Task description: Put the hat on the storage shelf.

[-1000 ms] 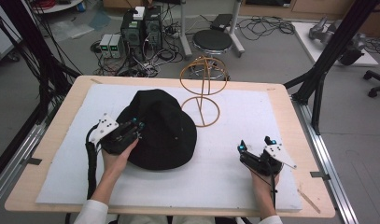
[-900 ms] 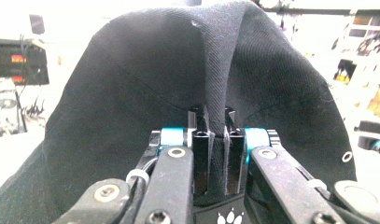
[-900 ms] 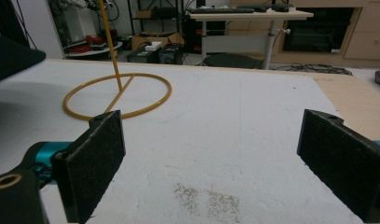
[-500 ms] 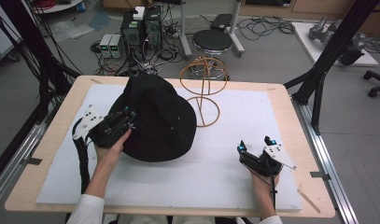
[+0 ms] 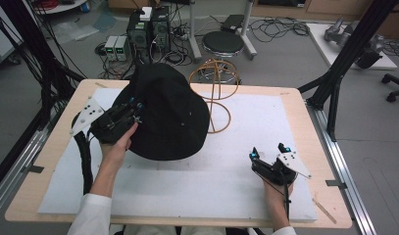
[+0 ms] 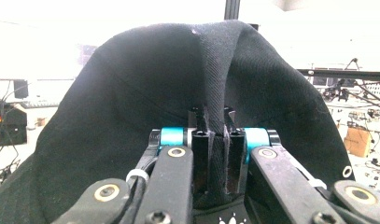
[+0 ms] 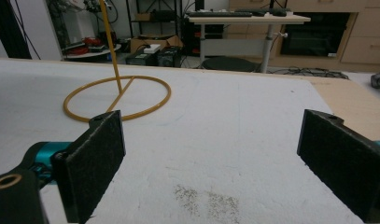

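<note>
At the left of the high view the left gripper point(image 5: 133, 111) holds a black hat point(image 5: 170, 115) lifted off the white mat point(image 5: 226, 181), the hat tilted and covering the middle left of the frame. From above the pinch itself is hard to read, dark jaws against dark cloth. The left gripper view settles it: the jaws are pressed together on a fold of the hat point(image 6: 215, 93) that rises between them in a ridge, and the cloth spreads out across most of that frame. What stands behind the hat there is washed out by bright light.

Just right of the hat in the high view stands a yellow wire stand point(image 5: 214, 95), its lower ring on the mat and its upper loops near the far table edge; the hat covers part of its left side. The right gripper view shows the lower ring point(image 7: 117, 99) flat on the mat at upper left, with the upright rod cut off by the top of the frame.

At lower right of the high view the right gripper point(image 5: 269, 152) rests low over the mat, well apart from the hat. In its own view the two dark pads point(image 7: 92, 163) stand wide apart with bare mat between them
</note>
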A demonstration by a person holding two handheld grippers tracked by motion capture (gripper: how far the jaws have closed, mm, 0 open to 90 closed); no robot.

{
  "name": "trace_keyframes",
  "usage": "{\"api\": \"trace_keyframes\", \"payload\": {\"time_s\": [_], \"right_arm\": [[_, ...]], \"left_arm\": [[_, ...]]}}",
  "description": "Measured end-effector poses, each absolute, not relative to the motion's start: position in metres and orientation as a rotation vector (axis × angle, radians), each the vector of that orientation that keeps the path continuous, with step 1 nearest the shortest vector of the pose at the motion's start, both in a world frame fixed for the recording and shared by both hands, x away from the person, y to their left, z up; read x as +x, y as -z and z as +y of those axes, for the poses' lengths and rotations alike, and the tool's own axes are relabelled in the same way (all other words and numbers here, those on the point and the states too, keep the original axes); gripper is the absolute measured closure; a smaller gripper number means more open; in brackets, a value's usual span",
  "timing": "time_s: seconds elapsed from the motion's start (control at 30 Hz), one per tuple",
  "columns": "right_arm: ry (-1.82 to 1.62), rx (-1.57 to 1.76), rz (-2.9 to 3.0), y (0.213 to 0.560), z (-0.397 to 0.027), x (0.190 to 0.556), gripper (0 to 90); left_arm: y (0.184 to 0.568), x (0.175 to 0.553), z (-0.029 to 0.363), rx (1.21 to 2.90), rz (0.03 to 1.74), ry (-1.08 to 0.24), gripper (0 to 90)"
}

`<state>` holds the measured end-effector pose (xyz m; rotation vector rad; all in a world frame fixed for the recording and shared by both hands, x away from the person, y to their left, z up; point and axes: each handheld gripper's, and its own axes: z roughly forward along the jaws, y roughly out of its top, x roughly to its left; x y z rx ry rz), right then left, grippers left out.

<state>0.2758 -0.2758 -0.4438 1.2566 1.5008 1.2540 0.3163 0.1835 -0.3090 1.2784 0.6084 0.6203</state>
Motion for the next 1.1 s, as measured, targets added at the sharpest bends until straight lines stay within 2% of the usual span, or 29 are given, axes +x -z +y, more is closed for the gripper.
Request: {"api": "trace_keyframes", "payload": {"time_s": [0.57, 0.93, 1.1], "right_arm": [[-1.257, 1.252, 1.503, 0.444, -0.275, 0.276, 6.8], [-1.261, 1.253, 1.508, 0.444, -0.274, 0.276, 6.8], [-1.263, 1.253, 1.510, 0.444, -0.275, 0.275, 6.8]], "left_arm": [[0.276, 0.310, 0.180, 1.231, 0.555, -0.649, 85.7], [0.252, 0.332, 0.167, 1.161, 0.541, -0.617, 85.7], [0.239, 0.338, 0.155, 1.140, 0.506, -0.643, 85.7]]}}
